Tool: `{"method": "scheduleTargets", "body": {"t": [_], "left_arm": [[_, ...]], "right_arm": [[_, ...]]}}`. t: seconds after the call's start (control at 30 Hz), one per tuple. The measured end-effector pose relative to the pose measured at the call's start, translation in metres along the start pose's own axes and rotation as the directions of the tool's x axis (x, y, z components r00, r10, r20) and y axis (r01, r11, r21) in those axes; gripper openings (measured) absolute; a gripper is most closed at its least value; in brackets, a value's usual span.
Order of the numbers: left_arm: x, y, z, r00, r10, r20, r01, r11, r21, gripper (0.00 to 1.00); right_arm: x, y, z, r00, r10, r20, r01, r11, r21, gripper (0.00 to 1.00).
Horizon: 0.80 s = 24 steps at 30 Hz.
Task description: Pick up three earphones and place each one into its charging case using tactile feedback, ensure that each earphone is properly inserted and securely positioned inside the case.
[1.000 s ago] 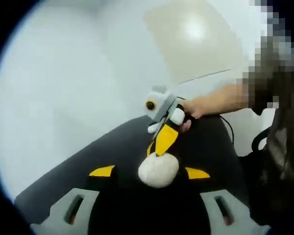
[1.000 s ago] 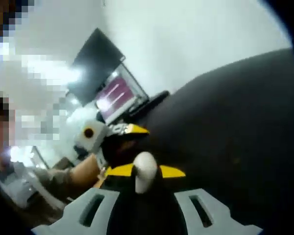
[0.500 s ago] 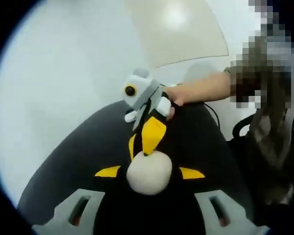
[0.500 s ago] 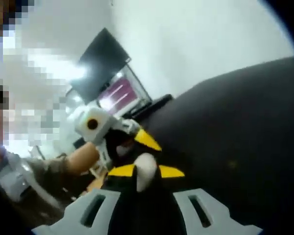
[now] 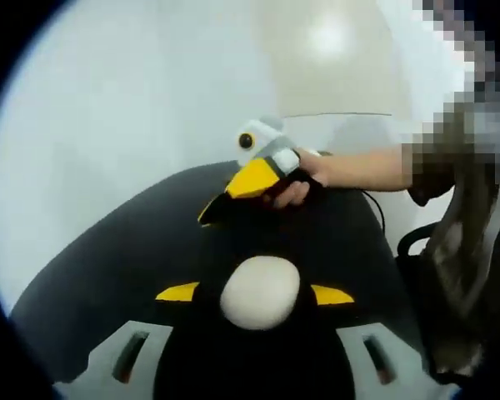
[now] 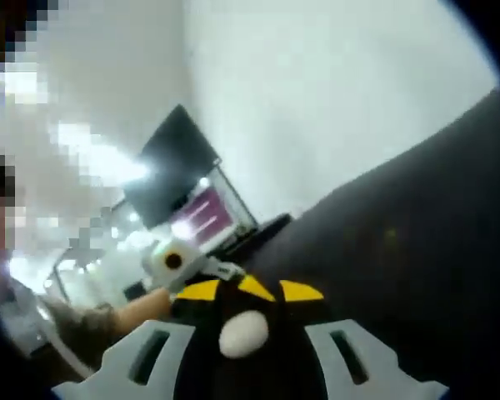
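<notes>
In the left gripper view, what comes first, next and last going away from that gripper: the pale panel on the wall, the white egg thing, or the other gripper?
1. White case, right between the left gripper's jaws.
2. Right gripper, farther out over the dark table, in a hand.
3. Pale panel, up on the far wall.

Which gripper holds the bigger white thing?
The left gripper: its round case nearly fills the gap between its jaws; the right gripper holds a smaller white piece.

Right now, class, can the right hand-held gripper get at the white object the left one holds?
Probably yes: only bare dark table lies between the right hand-held gripper and the white object, though its jaws already hold a small white piece.
</notes>
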<state>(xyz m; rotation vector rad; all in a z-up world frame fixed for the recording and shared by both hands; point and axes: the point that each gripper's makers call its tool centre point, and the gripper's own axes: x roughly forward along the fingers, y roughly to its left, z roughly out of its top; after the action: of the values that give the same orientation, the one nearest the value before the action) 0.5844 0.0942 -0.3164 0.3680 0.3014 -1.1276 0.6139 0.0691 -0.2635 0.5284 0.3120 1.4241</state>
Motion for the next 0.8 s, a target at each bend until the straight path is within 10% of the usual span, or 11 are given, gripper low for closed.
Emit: {"method": "scheduleTargets", "body": {"t": [0.13,0.27,0.4,0.47,0.6,0.7,0.8], "left_arm": [[-0.018,0.0,0.015,0.991,0.0,0.136,0.01,0.998,-0.07,0.45],[-0.067,0.027,0.04,0.887,0.166,0.43,-0.06,0.967,-0.249,0.39],[-0.107,0.069,0.029,0.794,0.419,0.44,-0.268,0.892,-0.364,0.22],[-0.118,0.078,0.026,0.774,0.47,0.423,-0.294,0.86,-0.418,0.2],[-0.12,0.094,-0.01,0.775,0.56,0.293,-0.428,0.806,-0.409,0.16],[-0.115,0.09,-0.004,0.777,0.55,0.305,-0.461,0.828,-0.32,0.17],[-0.102,0.083,-0.008,0.819,0.511,0.262,-0.437,0.85,-0.293,0.23]], "right_arm": [[0.003,-0.001,-0.009,0.998,-0.028,-0.05,0.022,0.994,-0.11,0.31],[0.005,0.002,-0.012,0.998,-0.025,-0.061,0.016,0.99,-0.14,0.33],[0.005,0.001,-0.01,0.998,-0.029,-0.055,0.019,0.983,-0.185,0.33],[0.004,0.002,-0.01,0.998,-0.022,-0.06,0.01,0.98,-0.199,0.33],[0.006,0.0,-0.016,0.994,-0.05,-0.096,0.024,0.966,-0.256,0.32],[0.007,0.0,-0.024,0.988,-0.074,-0.138,0.028,0.951,-0.307,0.31],[0.007,0.001,-0.023,0.988,-0.08,-0.129,0.036,0.949,-0.314,0.31]]}}
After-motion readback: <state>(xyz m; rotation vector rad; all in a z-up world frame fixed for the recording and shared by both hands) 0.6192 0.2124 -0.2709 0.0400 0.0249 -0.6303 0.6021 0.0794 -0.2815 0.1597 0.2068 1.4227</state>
